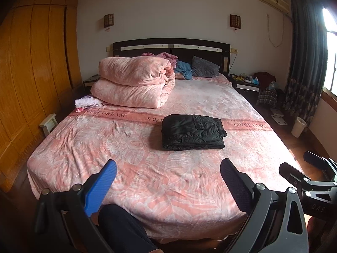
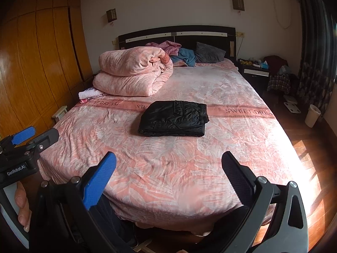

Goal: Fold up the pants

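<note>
Black quilted pants (image 1: 192,131) lie folded into a compact rectangle in the middle of the pink bed (image 1: 105,147); they also show in the right wrist view (image 2: 174,121). My left gripper (image 1: 168,166) is open and empty, held back over the foot of the bed, well short of the pants. My right gripper (image 2: 168,164) is open and empty too, at the same distance. Each gripper shows at the edge of the other's view: the right one (image 1: 299,164) and the left one (image 2: 34,133).
A folded pink quilt (image 1: 134,82) sits at the bed's far left, pillows and clothes by the dark headboard (image 1: 170,46). A wooden wardrobe (image 1: 31,73) lines the left wall. A nightstand (image 1: 246,82), clothes pile and white bin (image 1: 298,126) stand on the right.
</note>
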`<state>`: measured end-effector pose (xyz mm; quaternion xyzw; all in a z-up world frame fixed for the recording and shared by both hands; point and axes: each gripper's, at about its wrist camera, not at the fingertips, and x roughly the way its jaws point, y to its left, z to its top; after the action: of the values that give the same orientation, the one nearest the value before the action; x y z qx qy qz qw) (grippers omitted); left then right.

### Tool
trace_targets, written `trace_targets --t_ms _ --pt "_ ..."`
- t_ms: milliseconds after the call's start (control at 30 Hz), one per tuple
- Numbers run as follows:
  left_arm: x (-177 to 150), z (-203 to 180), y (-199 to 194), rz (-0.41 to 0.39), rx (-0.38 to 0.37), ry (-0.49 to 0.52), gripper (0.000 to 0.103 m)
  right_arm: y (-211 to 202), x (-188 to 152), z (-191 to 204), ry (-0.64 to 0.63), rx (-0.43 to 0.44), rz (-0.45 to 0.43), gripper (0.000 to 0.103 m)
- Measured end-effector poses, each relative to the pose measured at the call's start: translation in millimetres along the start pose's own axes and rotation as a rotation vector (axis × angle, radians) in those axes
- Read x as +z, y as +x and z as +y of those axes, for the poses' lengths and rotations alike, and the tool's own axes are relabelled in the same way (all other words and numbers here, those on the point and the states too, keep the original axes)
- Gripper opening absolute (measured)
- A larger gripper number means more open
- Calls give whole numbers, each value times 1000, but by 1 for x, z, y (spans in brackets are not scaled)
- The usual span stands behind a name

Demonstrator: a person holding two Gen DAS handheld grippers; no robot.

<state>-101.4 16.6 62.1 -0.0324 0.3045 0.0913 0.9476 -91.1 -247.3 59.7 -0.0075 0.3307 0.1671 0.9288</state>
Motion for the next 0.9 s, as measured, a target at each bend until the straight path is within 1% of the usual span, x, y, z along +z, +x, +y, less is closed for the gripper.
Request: trace_targets --t_ms 233,367,533,600,900 --pt "2 -4 13 33 -32 -11 99 18 3 -8 25 -3 27 100" --pt "3 -3 19 46 -65 -31 99 27 3 -8 22 -3 43 100" --pt "5 -4 19 5 -12 -18 99 35 3 -11 30 4 55 100" --pt "6 -3 18 -14 -17 -22 99 37 4 -11 36 8 58 100" --pt "6 -2 19 -14 -14 -21 99 39 4 -12 33 3 56 100"
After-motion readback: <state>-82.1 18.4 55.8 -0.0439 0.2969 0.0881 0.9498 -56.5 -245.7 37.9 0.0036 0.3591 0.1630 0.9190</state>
